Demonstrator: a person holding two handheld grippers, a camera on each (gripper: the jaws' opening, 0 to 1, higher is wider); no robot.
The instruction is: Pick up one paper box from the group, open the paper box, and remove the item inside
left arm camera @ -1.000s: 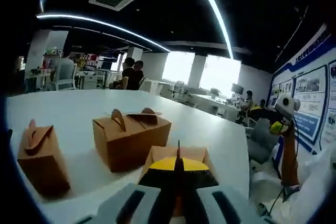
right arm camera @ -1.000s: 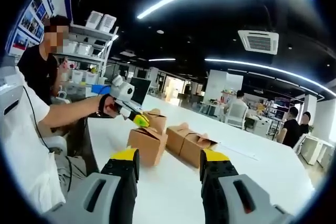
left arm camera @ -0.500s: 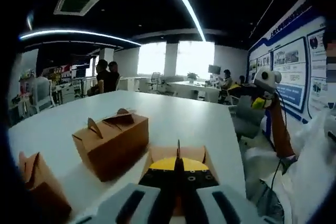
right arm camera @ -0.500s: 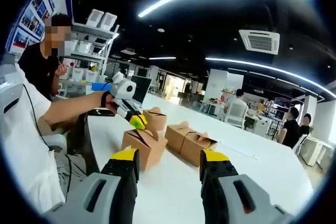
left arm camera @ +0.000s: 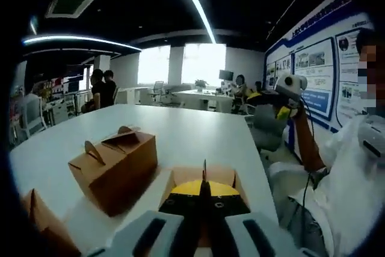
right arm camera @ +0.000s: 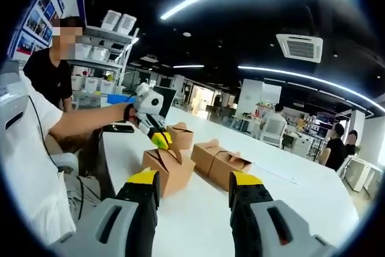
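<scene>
My left gripper [left arm camera: 203, 185] is shut on the top flap of a small brown paper box [left arm camera: 179, 177] right in front of its camera. In the right gripper view, the left gripper [right arm camera: 159, 139] pinches the top of that nearest box [right arm camera: 168, 170] on the white table [right arm camera: 198, 227]. A wider brown box [left arm camera: 114, 170] stands to the left of the held one, seen again as the wide box [right arm camera: 221, 164]. A third box [left arm camera: 37, 224] is at the lower left, also visible as the far small box [right arm camera: 181, 136]. My right gripper [right arm camera: 195, 188] is open with nothing between its jaws and apart from the boxes.
A person's sleeve and arm [right arm camera: 72, 130] reach in from the left. The right gripper [left arm camera: 287, 91] hangs off the table's right edge. Office desks, chairs and seated people [left arm camera: 102, 85] fill the background. Bare white tabletop [left arm camera: 198, 130] stretches beyond the boxes.
The left gripper view has swung, so the other boxes sit further left in it; its jaws stay shut on the box. In the right gripper view, the left gripper and box have shifted slightly.
</scene>
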